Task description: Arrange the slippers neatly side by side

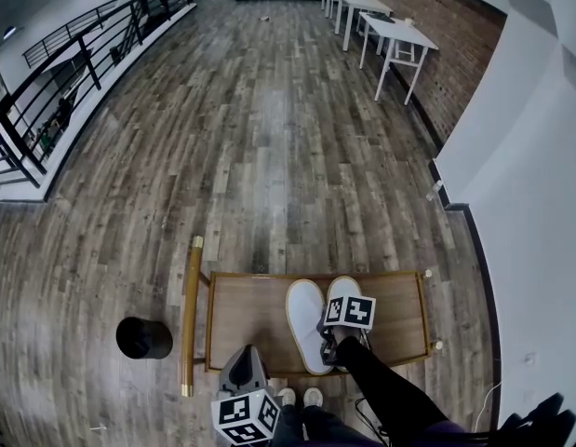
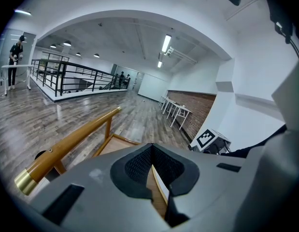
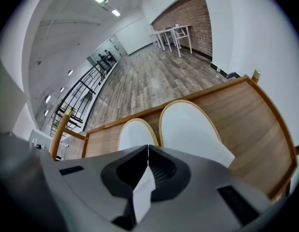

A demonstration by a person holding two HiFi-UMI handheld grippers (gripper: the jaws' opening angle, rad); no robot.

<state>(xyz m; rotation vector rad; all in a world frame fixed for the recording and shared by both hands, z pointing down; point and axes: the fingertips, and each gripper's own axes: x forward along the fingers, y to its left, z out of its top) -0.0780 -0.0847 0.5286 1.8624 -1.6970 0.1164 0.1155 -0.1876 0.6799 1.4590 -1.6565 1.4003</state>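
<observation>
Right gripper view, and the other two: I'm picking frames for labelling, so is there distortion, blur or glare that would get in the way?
Right gripper view: strong fisheye bows the wooden tray, corners go black, slippers are sharp. Left gripper view: same bowing, ceiling light bright but not washing anything out. Head view: floor curves outward, light is even, no motion blur.

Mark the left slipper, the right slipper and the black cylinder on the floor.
left slipper (image 1: pixel 306 329), head view, middle of its white top.
right slipper (image 3: pixel 190 129), right gripper view, its white toe cover.
black cylinder (image 1: pixel 144 338), head view, its dark top.
</observation>
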